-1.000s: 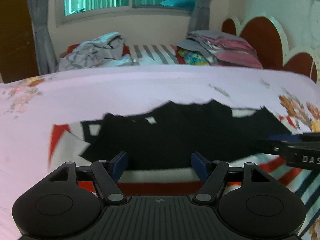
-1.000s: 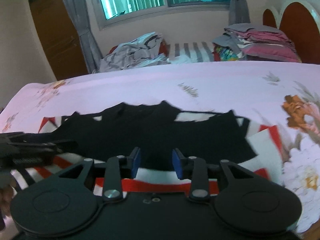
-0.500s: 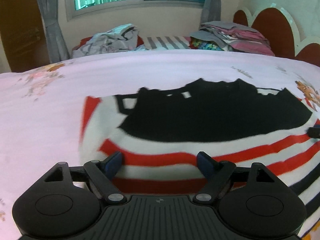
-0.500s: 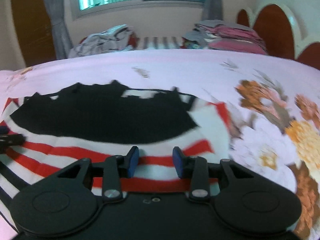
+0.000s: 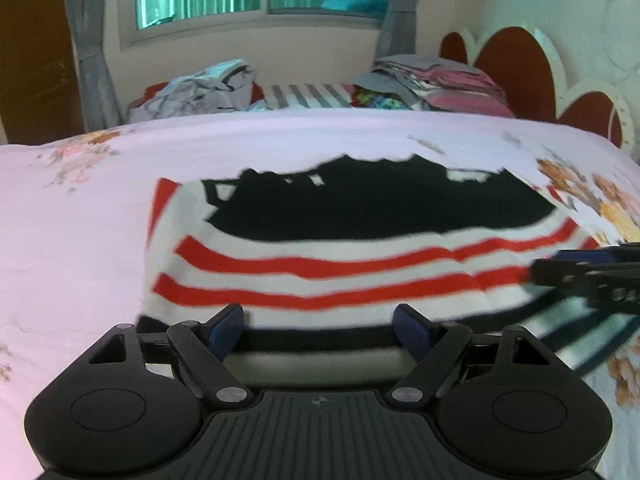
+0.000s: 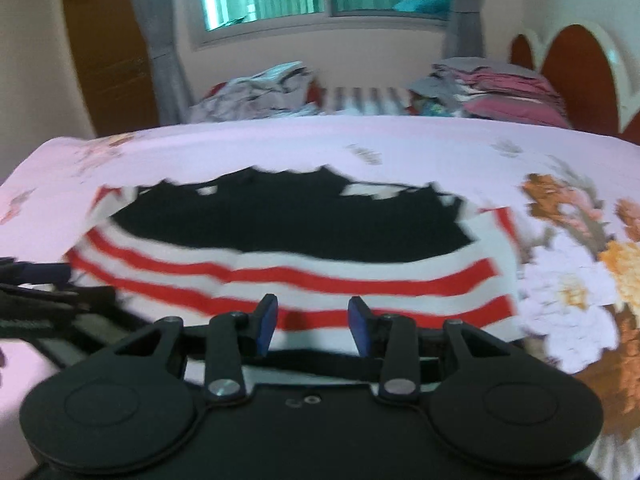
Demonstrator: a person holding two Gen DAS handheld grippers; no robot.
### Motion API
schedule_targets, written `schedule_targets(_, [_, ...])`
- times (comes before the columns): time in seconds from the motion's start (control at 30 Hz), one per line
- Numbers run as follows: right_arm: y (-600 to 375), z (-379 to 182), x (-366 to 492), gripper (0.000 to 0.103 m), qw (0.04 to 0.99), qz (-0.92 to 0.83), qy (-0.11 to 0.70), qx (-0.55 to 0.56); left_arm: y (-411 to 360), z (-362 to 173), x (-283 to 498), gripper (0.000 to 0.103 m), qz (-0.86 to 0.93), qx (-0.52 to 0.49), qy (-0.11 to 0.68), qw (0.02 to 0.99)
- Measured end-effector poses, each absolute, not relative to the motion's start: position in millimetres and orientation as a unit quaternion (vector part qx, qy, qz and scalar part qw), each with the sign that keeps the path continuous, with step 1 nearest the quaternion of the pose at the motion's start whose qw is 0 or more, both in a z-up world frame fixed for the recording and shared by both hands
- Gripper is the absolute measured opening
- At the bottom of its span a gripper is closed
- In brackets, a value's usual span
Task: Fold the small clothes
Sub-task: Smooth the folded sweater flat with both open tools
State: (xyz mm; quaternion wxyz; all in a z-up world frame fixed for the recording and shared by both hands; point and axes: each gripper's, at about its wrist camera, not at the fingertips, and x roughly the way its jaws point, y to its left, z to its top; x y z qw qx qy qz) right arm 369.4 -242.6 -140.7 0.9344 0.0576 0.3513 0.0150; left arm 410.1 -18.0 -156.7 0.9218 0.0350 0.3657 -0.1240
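Observation:
A small striped garment [image 5: 320,256] lies flat on the bed, white with red bands, black across its far part and dark bands at the near hem. My left gripper [image 5: 318,314] hovers open over its near-left hem, with nothing pinched between the blue pads. My right gripper [image 6: 313,305] is above the near-right part of the garment [image 6: 300,272]. Its jaws are opening, and the cloth lies beneath them, not gripped. Each gripper shows at the edge of the other's view: the right gripper [image 5: 592,276] and the left gripper [image 6: 36,280].
The pink floral bedsheet [image 5: 72,240] spreads around the garment. At the far side sit a crumpled pile of clothes [image 5: 200,88] and a folded stack [image 5: 432,84]. A red scalloped headboard [image 5: 512,60] stands at the right, a window behind.
Both grippers have drawn back from the black part toward the near hem, so more red stripes show ahead. The left jaws stand wider than a second ago.

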Motion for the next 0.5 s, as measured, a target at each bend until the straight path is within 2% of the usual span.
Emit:
schedule_targets(0.17, [-244,-160,355,0.039,0.926,0.000,0.376,0.024,-1,-179,396,0.081,-0.109,0.039,0.382,0.917])
schedule_targets(0.3, [-264,-167,333,0.035,0.928,-0.018,0.371,0.011,10,-181,390,0.081,-0.113,0.050,0.379,0.917])
schedule_targets(0.5, [-300,-177,314,0.036,0.925,-0.051,0.372,0.050,22,-181,387,0.081,-0.098,0.030,0.388,0.916])
